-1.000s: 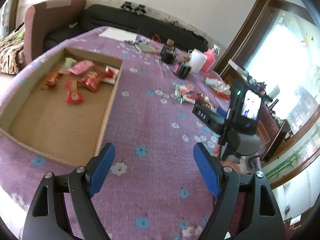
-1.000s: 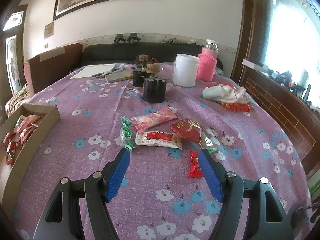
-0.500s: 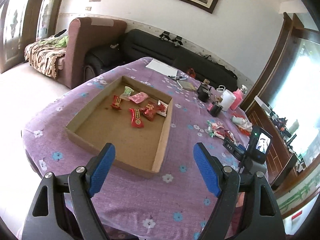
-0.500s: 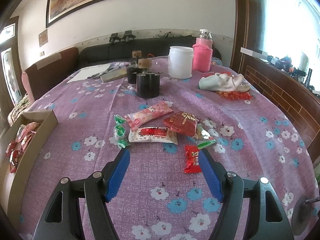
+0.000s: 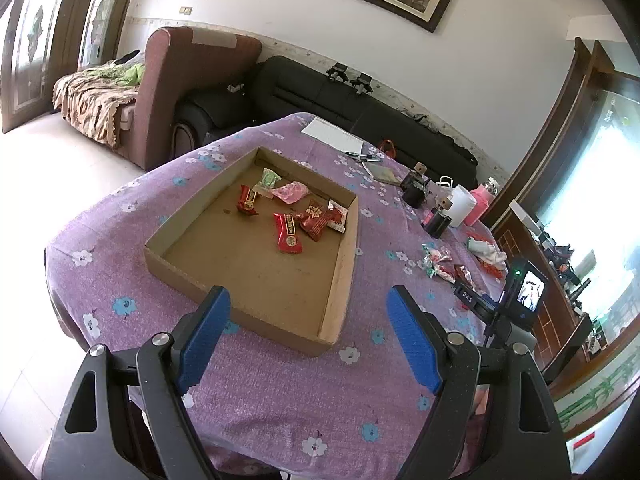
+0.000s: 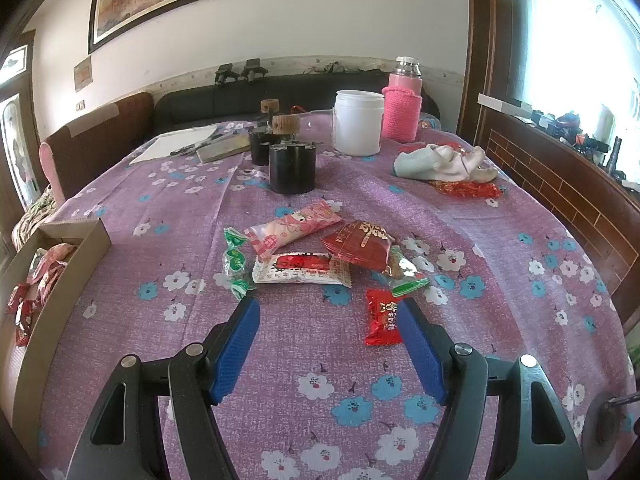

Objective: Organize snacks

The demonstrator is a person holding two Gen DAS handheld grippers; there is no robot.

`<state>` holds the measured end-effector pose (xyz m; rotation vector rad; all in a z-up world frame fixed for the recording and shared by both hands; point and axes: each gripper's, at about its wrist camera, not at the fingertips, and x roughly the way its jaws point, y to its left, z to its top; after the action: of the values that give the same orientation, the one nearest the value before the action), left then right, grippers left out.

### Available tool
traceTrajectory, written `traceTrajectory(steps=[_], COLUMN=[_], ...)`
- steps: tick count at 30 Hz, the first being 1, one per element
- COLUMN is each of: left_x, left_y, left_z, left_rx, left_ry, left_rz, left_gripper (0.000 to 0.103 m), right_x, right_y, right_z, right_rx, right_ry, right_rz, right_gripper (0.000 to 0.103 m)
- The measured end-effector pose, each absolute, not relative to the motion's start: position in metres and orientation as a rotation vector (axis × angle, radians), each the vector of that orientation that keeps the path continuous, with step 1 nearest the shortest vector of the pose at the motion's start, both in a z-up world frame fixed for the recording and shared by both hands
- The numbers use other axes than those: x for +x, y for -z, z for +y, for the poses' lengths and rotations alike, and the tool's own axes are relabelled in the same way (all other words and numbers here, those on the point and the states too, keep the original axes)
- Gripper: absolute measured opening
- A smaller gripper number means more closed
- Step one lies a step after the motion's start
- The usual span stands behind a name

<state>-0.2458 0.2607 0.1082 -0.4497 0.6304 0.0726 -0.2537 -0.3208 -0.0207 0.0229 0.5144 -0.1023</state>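
— Where the loose snacks (image 6: 320, 248) lie, just ahead of the right gripper (image 6: 328, 344): pink packet (image 6: 294, 229), white-and-red packet (image 6: 302, 268), red foil pouch (image 6: 360, 244), green candies (image 6: 235, 258).
— And nearest the tool?
— Small red packet (image 6: 382, 316), beside the inner face of the right-hand finger (image 6: 420, 354); touching or not, cannot tell. Blue pads spread wide, nothing between them.
— Left gripper (image 5: 308, 336)?
— Also spread apart, holding nothing, hovering near the close edge of the cardboard tray (image 5: 336, 280).
— Inside the tray?
— Several packets toward its far end: red ones (image 5: 288, 232), a pink one (image 5: 290, 191), a green one (image 5: 269, 178).
— Farther out from the right tool?
— Beyond the snack pile, two black cylinders with cork knobs (image 6: 291, 160), then a white tub (image 6: 358, 122) and a bottle in a pink knit sleeve (image 6: 402, 108). Off to the right, a crumpled cloth (image 6: 444, 162). All on a purple floral tablecloth (image 6: 312, 360).
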Motion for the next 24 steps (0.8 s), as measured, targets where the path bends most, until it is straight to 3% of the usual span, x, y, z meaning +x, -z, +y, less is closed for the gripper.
traceTrajectory(steps=[9,16,24], left_x=[-0.232,-0.192,-0.179], left_y=[-0.106,-0.098,-0.081], left_z=[0.245,0.202,0.193], left_rx=[-0.456,-0.424,-0.391], left_ry=[-0.021,0.151,0.203], left_rz=[0.634,0.687,0.723], left_gripper=[0.081,0.081,0.081], right_x=[-0.254,-0.272,-0.227], right_y=[0.02,0.0,-0.012], right_z=[-0.321,-0.354,-0.379], right_rx=[0.025,0.205,0.241], right_ry=[0.112,0.035,-0.088], right_rz=[0.513,0.484,0.635], right_gripper=[0.074,0.073,0.074])
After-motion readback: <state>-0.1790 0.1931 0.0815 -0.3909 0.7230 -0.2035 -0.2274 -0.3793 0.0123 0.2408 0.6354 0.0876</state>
